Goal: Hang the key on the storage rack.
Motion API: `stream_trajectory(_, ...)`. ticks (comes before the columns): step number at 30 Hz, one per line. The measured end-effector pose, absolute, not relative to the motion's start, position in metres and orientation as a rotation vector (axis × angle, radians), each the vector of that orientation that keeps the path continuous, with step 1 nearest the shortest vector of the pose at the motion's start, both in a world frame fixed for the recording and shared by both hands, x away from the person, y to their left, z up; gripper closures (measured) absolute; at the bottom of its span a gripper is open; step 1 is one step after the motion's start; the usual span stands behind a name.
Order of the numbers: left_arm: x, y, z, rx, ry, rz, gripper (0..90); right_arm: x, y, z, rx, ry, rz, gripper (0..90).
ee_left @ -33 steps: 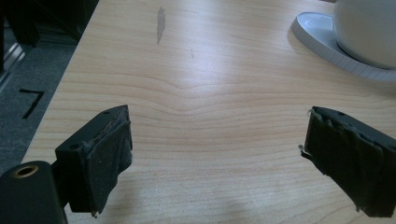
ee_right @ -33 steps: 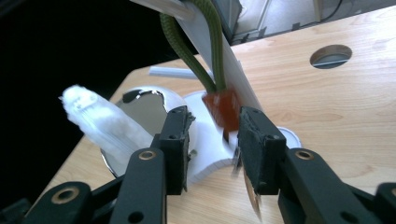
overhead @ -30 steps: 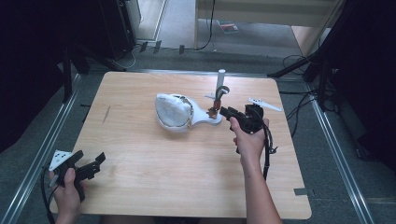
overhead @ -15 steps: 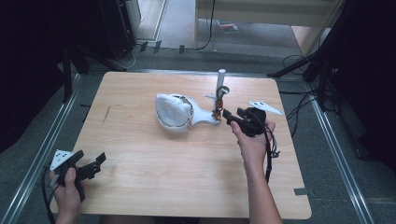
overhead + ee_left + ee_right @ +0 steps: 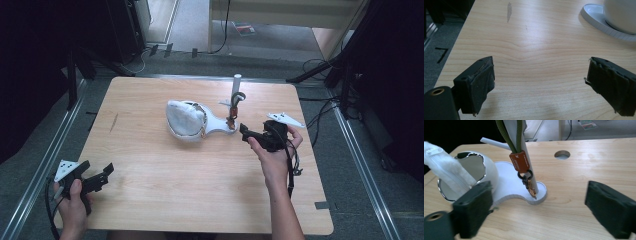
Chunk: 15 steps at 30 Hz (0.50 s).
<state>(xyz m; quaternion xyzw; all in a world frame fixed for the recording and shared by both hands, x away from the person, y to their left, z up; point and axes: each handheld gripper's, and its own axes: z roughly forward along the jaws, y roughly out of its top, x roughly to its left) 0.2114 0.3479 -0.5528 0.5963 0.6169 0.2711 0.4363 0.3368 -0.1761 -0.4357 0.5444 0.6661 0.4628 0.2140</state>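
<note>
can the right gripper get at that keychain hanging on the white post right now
Probably yes. The right gripper is open, fingers empty, having just widened, and it faces the keychain on the post with bare table between.

The right gripper point(image 5: 243, 133) has just been opening its jaws, which now stand wide with nothing between them (earlier they pinched the keychain point(image 5: 524, 170) hanging on the white stand point(image 5: 509, 182)).
</note>
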Motion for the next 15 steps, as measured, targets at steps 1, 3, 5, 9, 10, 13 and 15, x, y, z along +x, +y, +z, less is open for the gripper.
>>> stream_trajectory(1,0.211,0.348,-0.553,1.483,1.535,0.673,8.2,0.335,-0.176,-0.435,1.515,1.845,1.277,1.0)
stream_trajectory(3,0.211,0.348,-0.553,1.478,1.534,0.673,8.1,0.333,-0.179,-0.435,1.519,1.842,1.263,0.3)
stream_trajectory(5,0.211,0.348,-0.553,1.478,1.534,0.673,8.1,0.331,-0.182,-0.435,1.522,1.838,1.258,0.0)
stream_trajectory(9,0.211,0.348,-0.553,1.482,1.534,0.672,8.1,0.326,-0.187,-0.435,1.520,1.837,1.231,0.0)
stream_trajectory(10,0.211,0.348,-0.553,1.478,1.533,0.672,8.1,0.324,-0.188,-0.435,1.519,1.839,1.223,0.0)
stream_trajectory(13,0.211,0.348,-0.553,1.479,1.533,0.672,8.1,0.320,-0.194,-0.435,1.513,1.834,1.208,0.0)
stream_trajectory(15,0.211,0.348,-0.553,1.481,1.532,0.672,8.1,0.317,-0.198,-0.435,1.512,1.830,1.199,0.0)
